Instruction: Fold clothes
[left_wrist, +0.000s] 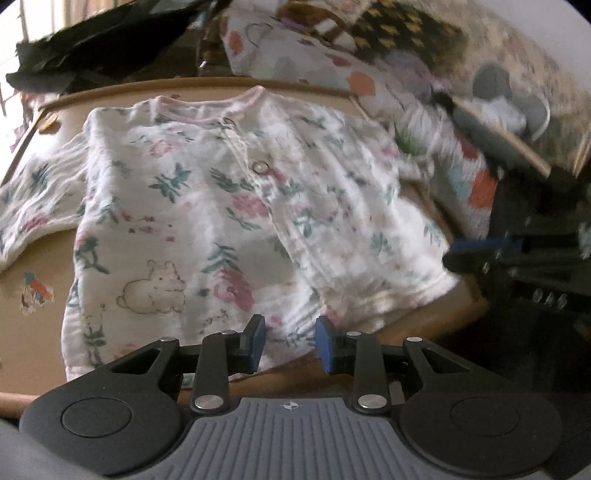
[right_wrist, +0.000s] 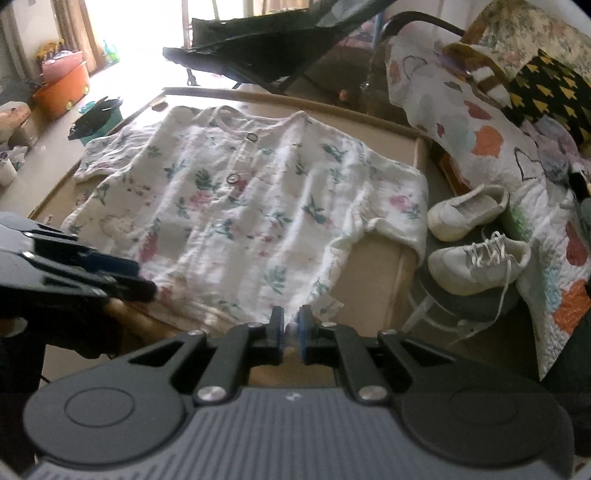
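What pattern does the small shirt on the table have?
The shirt is white with pink flowers, green leaves and an outlined rabbit; clearest in left wrist view.

Left wrist view: right side is smeared by blur; the quilt (left_wrist: 369, 85) and grey items at top right can't be made out, and the other gripper (left_wrist: 476, 258) is cut off by the right edge. The shirt (left_wrist: 229, 206) hem is hidden behind the gripper body.

Right wrist view: left gripper (right_wrist: 144, 280) is blurred and cut off at the edge, so its gap can't be judged here. Bright doorway is washed out. Floor clutter at far left is too small to identify.
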